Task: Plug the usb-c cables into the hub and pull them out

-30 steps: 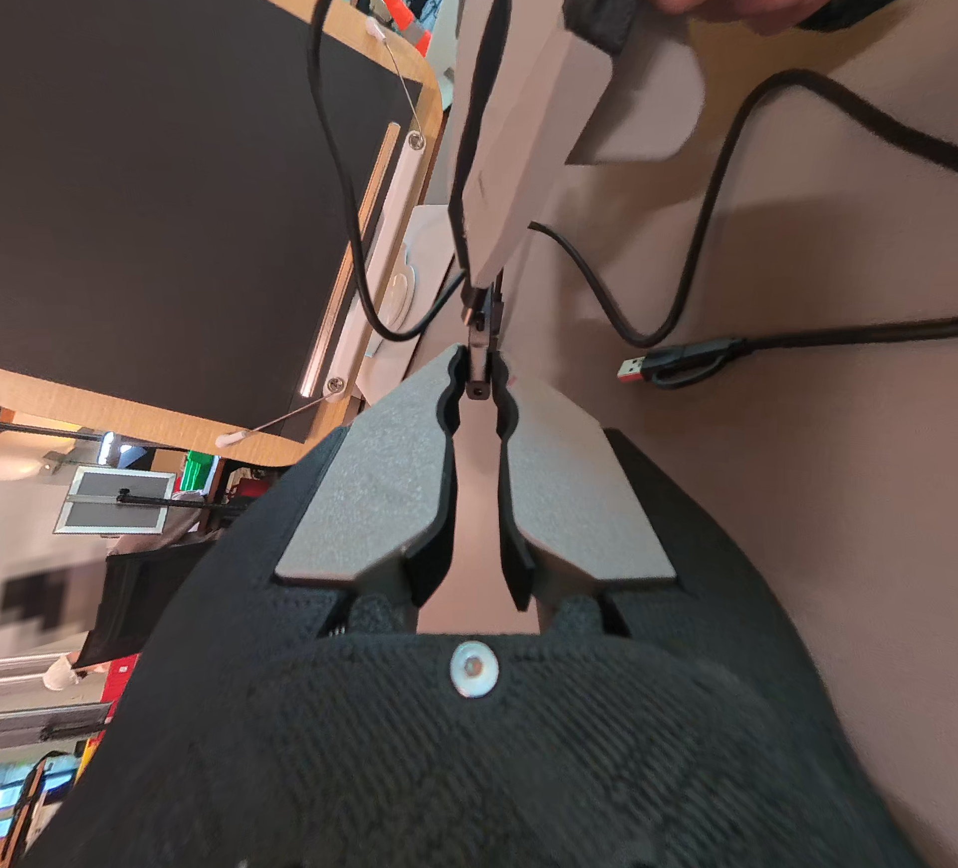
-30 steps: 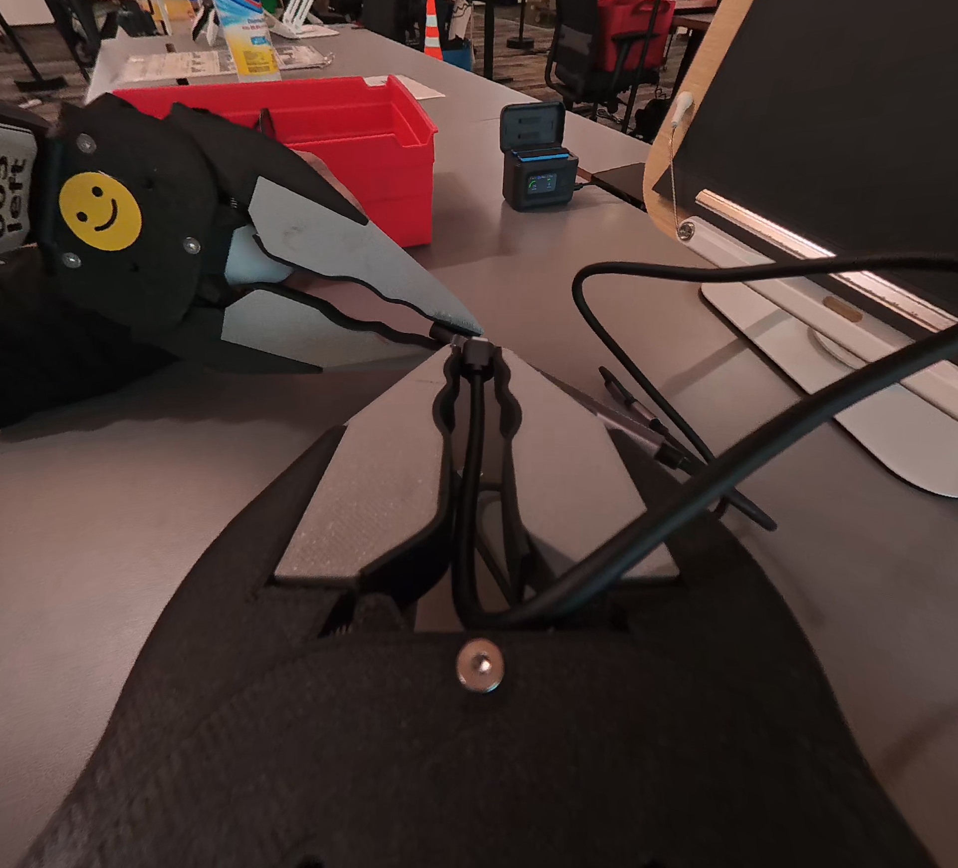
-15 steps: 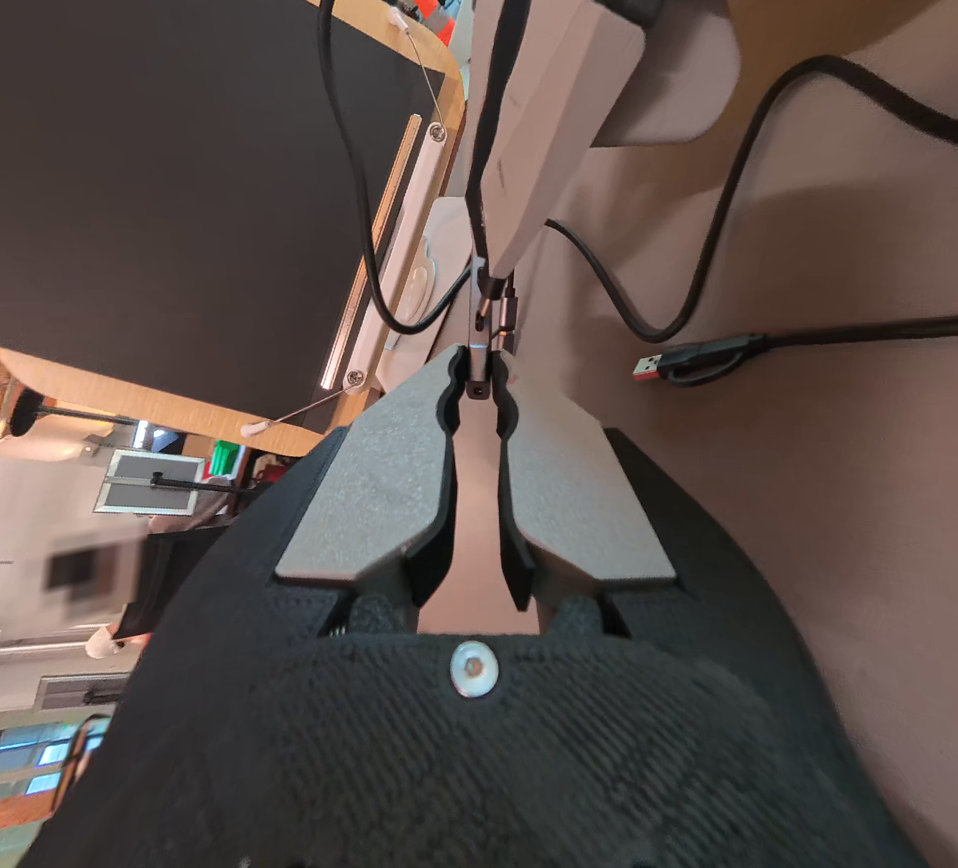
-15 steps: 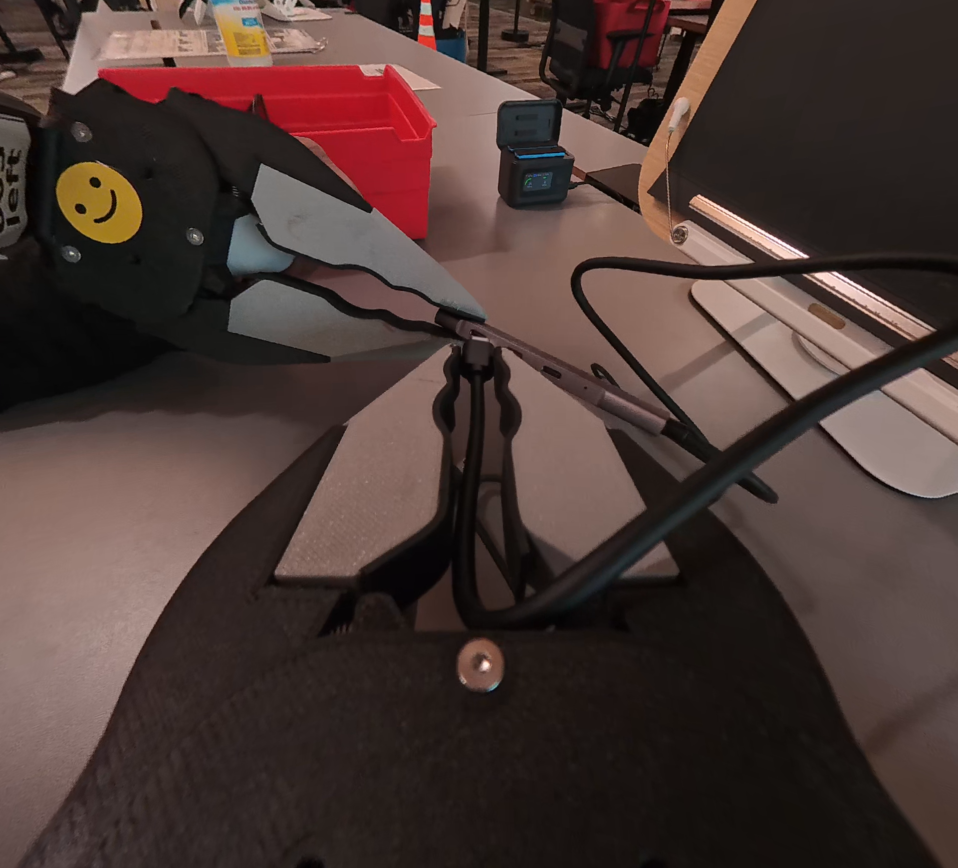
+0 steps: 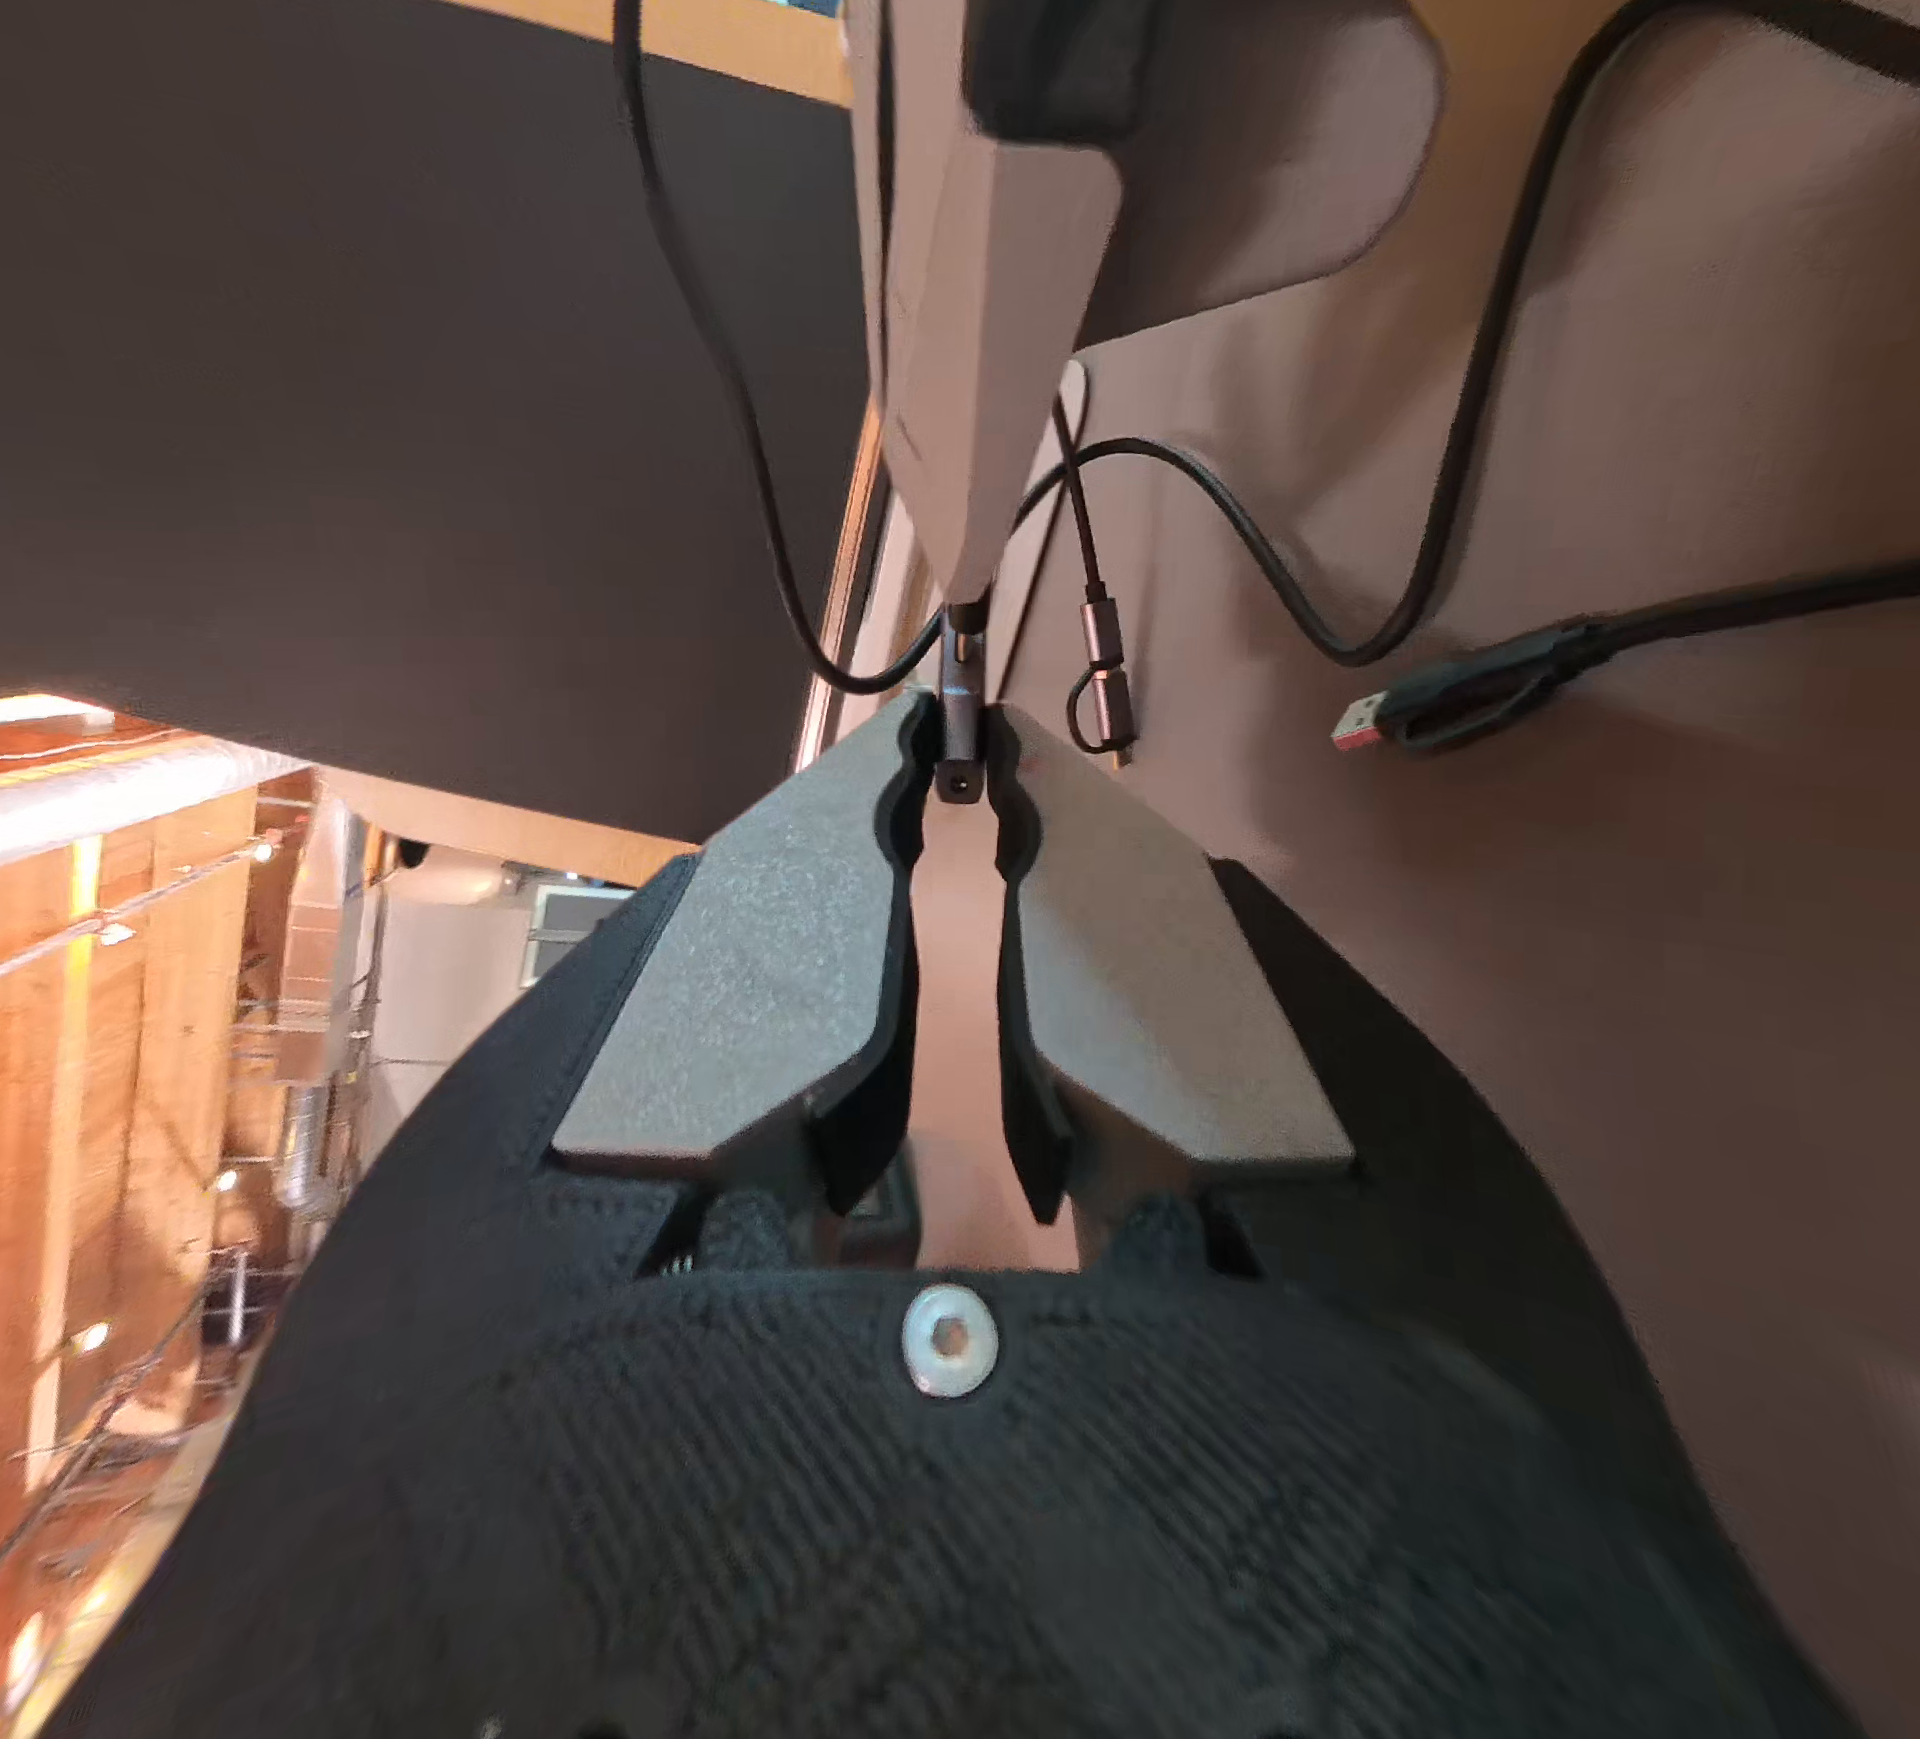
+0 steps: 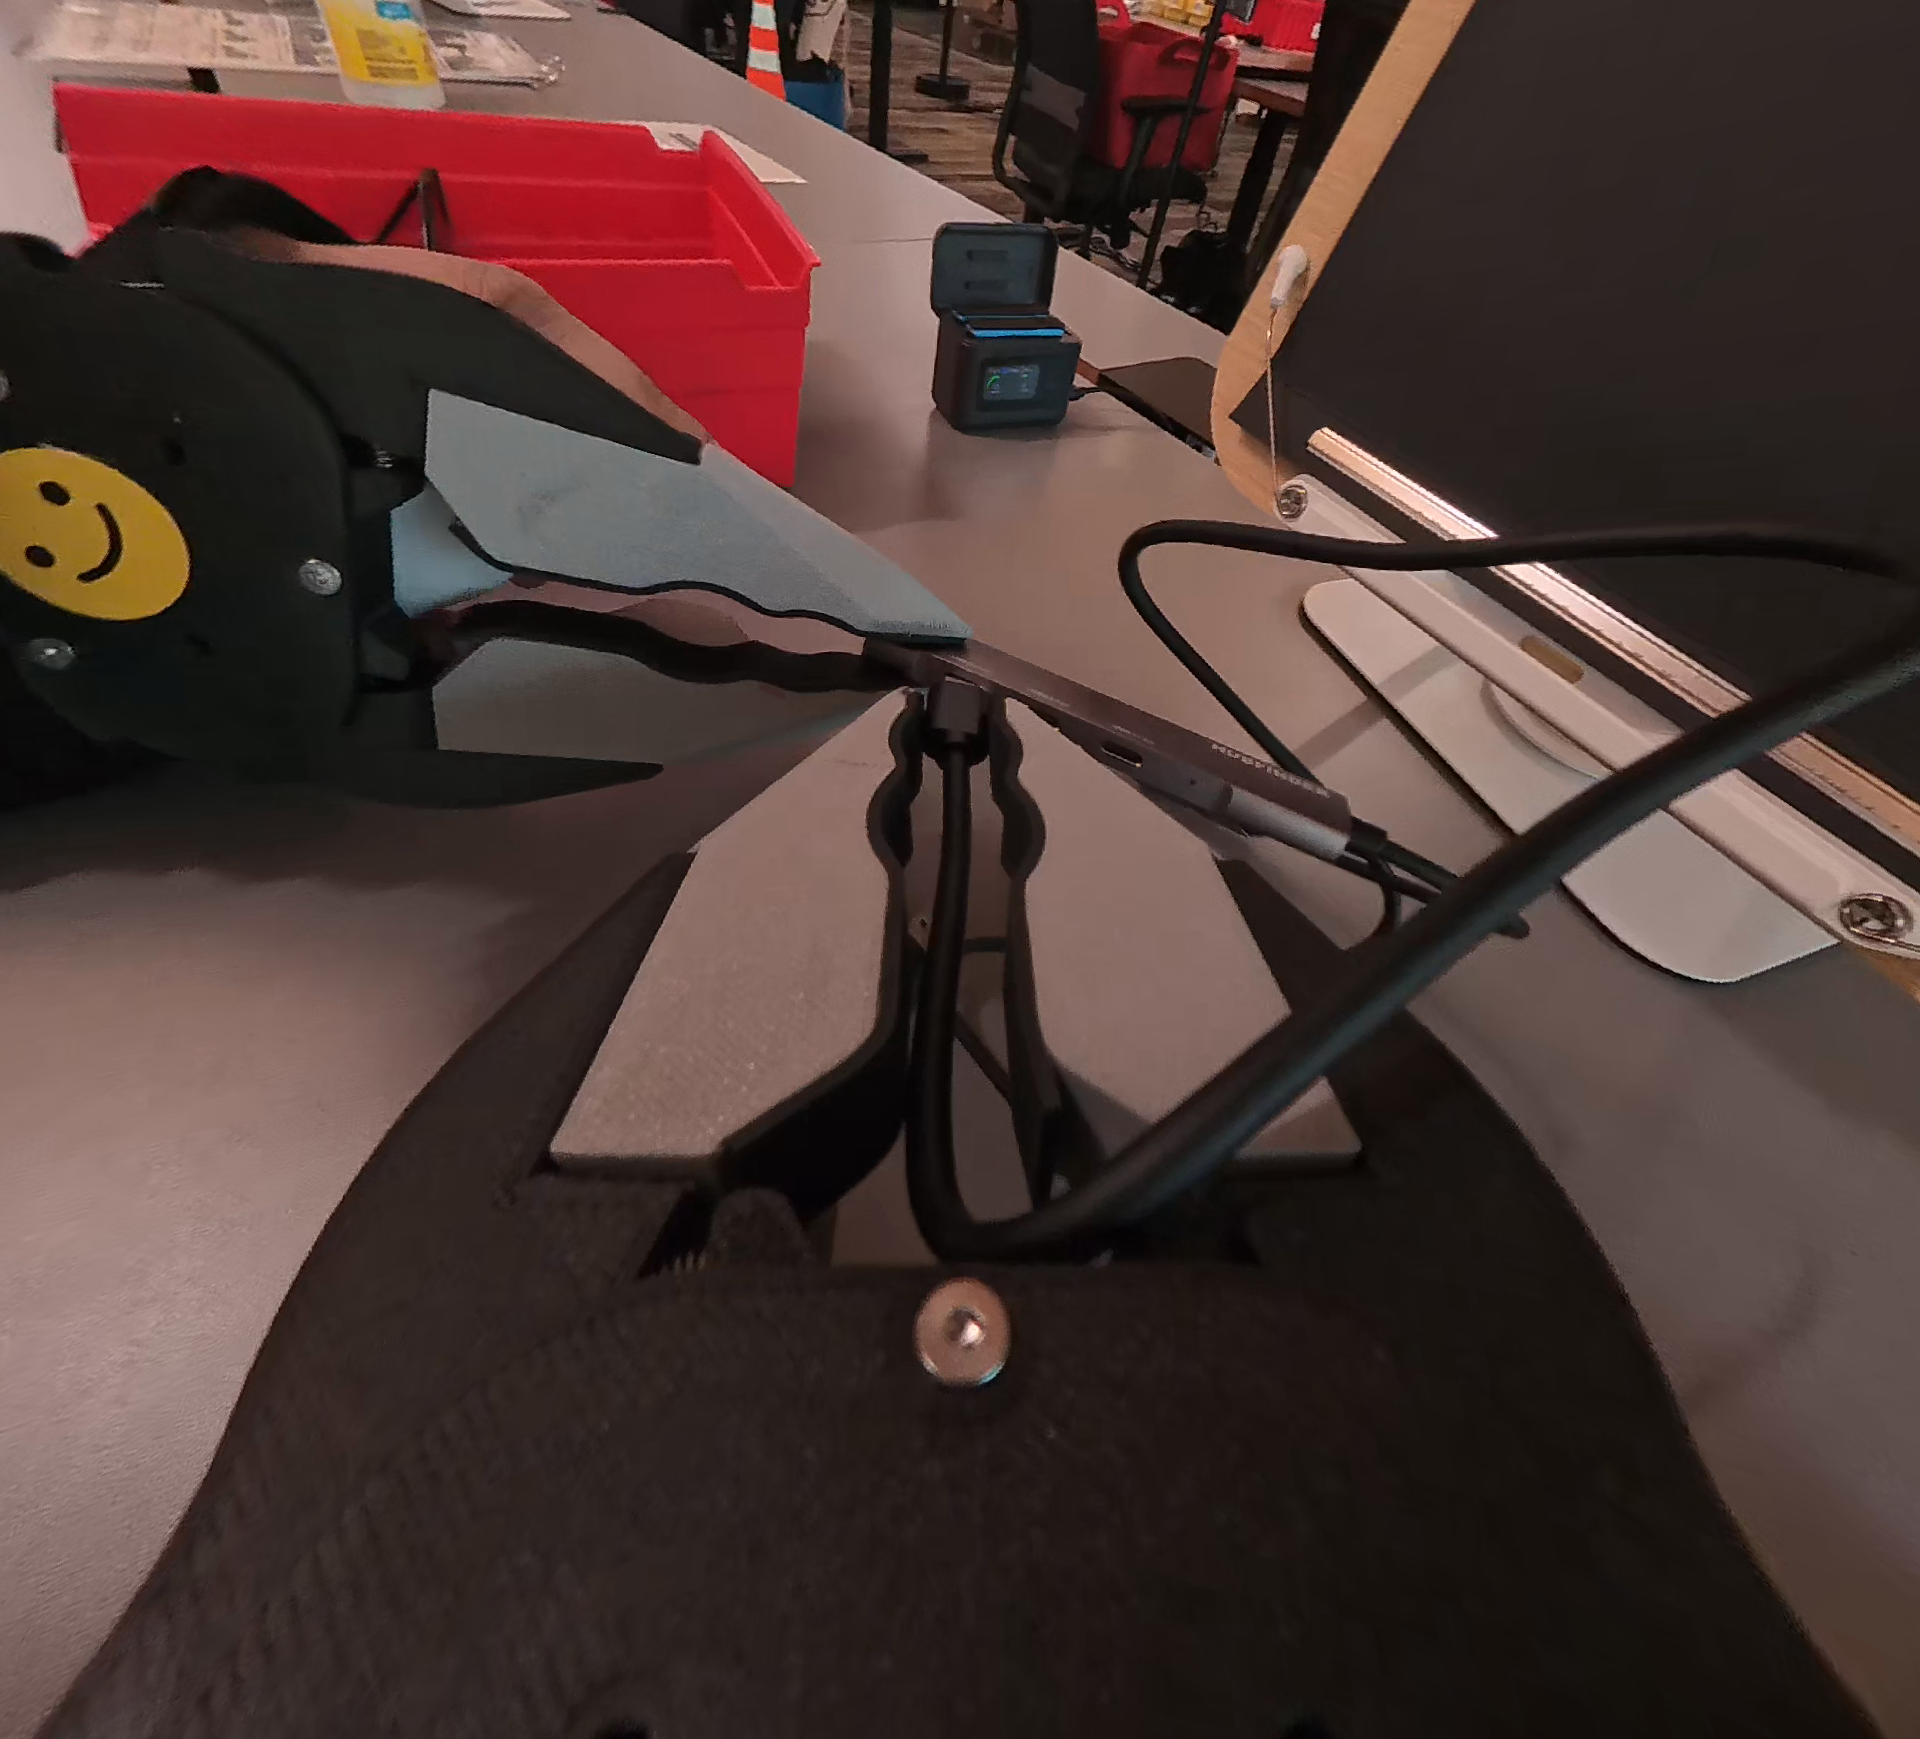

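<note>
The right gripper (image 6: 954,713) is clenched on a black usb-c cable (image 6: 940,910), its plug meeting the side of the slim grey hub (image 6: 1174,759). The left gripper (image 5: 958,733) pinches the hub's end, lifting it off the grey worktop (image 6: 260,983). A spare double-headed connector (image 5: 1103,681) dangles just beside. Farther off sit a red bin (image 6: 582,224), a small black charging case (image 6: 997,339) and a dark monitor (image 6: 1662,162)

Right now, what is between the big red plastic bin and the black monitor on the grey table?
In the right wrist view, a small black charging case with its lid up stands between the red bin and the monitor.
</note>
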### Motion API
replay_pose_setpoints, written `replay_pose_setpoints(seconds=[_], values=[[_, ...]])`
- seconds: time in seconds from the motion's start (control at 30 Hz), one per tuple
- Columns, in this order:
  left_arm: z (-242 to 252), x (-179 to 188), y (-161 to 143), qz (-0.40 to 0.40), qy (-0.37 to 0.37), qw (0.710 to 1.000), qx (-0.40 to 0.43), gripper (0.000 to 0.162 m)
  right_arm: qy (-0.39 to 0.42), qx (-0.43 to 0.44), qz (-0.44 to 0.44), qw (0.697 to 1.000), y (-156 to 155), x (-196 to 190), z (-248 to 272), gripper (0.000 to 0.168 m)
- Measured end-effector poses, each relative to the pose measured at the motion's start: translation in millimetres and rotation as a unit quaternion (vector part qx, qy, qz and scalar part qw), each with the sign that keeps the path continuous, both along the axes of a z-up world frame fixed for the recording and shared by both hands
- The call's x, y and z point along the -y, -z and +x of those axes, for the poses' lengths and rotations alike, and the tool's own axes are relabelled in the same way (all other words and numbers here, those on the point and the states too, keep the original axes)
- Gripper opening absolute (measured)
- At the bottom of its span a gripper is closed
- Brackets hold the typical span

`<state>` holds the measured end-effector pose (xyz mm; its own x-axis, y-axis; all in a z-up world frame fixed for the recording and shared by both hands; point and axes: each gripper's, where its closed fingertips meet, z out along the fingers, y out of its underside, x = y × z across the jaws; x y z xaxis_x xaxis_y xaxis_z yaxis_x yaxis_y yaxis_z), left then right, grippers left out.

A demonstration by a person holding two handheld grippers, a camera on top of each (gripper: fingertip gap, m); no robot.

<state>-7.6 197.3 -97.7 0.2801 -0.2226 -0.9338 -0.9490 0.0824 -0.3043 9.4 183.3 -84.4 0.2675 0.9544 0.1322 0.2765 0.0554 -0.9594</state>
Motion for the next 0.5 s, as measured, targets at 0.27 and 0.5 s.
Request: replay_pose_setpoints(seconds=[0.27,0.5], values=[[3.1,4.0,-6.0,0.0,0.011,1.0,0.027,0.006,-0.002,-0.026,-0.01,1.0,-6.0,2.2,0.8,0.009],[7.1,4.1,-3.1,-0.003,0.015,1.0,0.024,0.006,-0.003,-0.021,-0.001,1.0,-6.6,2.1,2.7,0.008]])
